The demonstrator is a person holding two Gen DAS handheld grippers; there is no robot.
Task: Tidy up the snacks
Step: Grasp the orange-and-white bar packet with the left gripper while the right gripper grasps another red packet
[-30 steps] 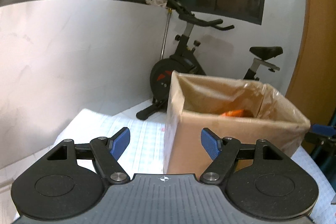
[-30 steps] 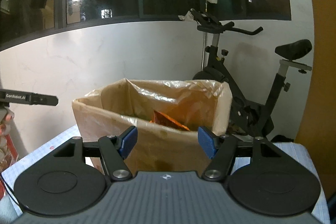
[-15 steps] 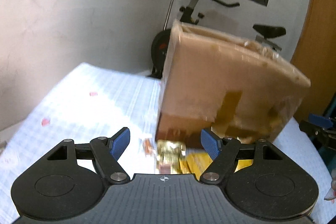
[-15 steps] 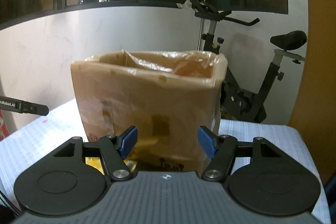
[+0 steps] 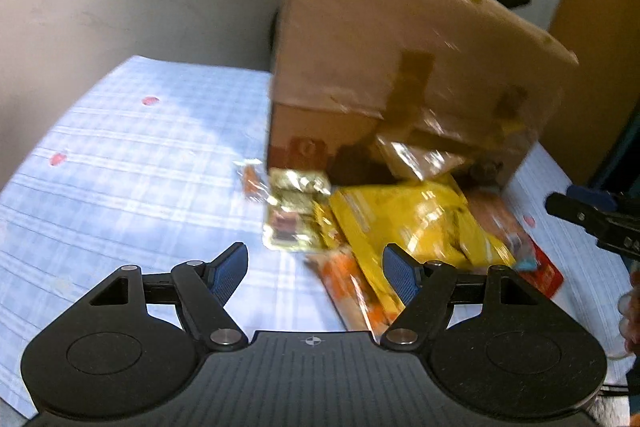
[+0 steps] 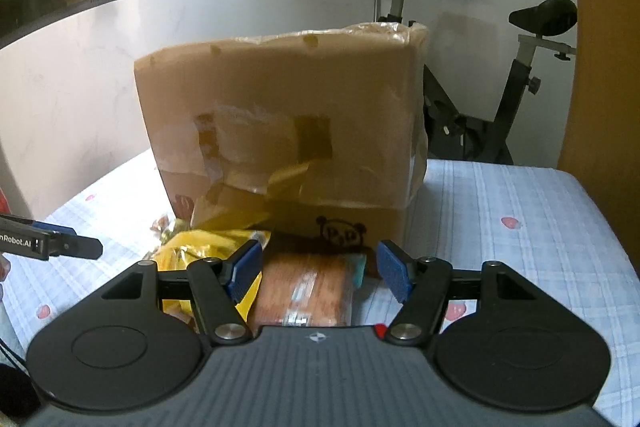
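Observation:
A tall cardboard box (image 5: 400, 67) stands on the checked cloth; it also shows in the right wrist view (image 6: 288, 123). Snack packs lie in front of it: a yellow bag (image 5: 416, 223), a gold pack (image 5: 294, 215), an orange pack (image 5: 352, 291) and a small orange wrapper (image 5: 250, 183). In the right wrist view a brown-orange pack (image 6: 308, 287) lies just beyond the fingers, beside the yellow bag (image 6: 212, 243). My left gripper (image 5: 314, 269) is open and empty above the packs. My right gripper (image 6: 318, 269) is open and empty.
The table has a blue-white checked cloth (image 5: 132, 163) with pink spots. An exercise bike (image 6: 492, 115) stands behind the table at the white wall. A wooden panel (image 6: 600, 27) is at the right. The other gripper's tip (image 6: 60, 245) shows at the left.
Both grippers have lowered and tipped down toward the table. The box top has left the view and the snack packs in front of it have come into sight.

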